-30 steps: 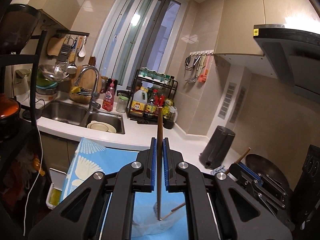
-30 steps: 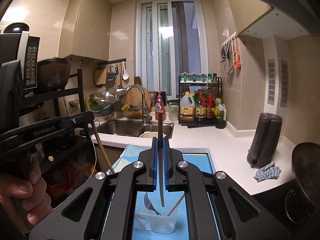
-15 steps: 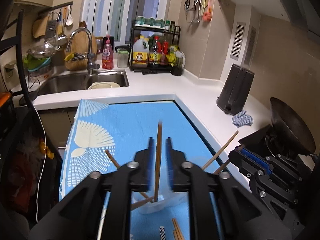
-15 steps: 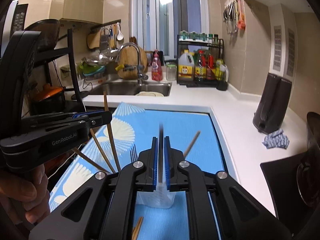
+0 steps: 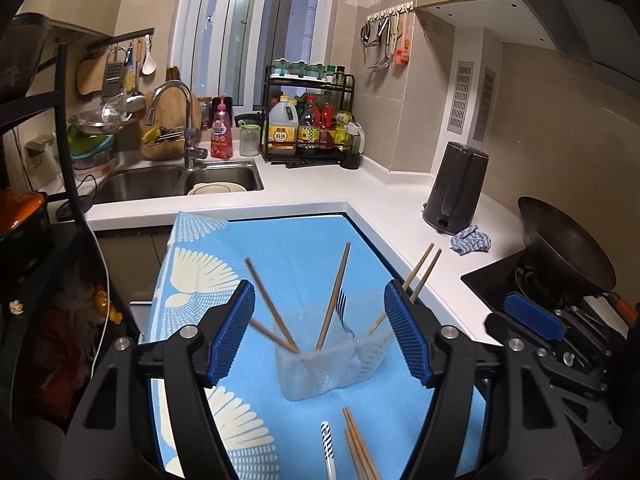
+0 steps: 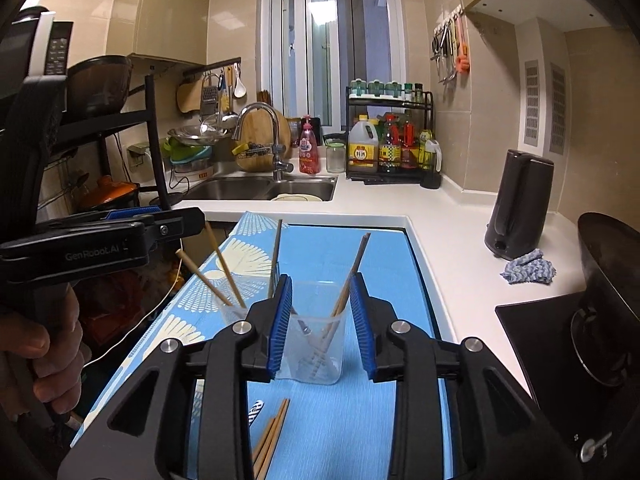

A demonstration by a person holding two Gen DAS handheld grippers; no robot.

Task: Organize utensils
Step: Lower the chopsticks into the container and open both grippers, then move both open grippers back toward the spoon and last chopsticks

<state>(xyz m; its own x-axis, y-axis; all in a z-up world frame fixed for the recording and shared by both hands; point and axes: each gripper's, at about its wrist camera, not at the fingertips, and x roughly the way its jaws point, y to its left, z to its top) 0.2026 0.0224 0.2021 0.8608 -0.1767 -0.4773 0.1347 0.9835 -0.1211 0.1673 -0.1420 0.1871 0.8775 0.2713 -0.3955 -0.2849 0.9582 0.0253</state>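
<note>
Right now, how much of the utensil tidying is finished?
Partly done. Several chopsticks and a fork already stand in the clear container. The left gripper and right gripper are both opening with nothing gripped. Still lying on the blue mat: loose chopsticks and a striped-handled utensil.

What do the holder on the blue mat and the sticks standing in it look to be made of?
The holder looks like thin clear plastic: the mat and the stick ends show through its walls, and light catches its rim. It could be glass, but the soft, slightly wavy wall suggests plastic. The chopsticks look like wood or bamboo: matt tan-brown, with no shine.
</note>
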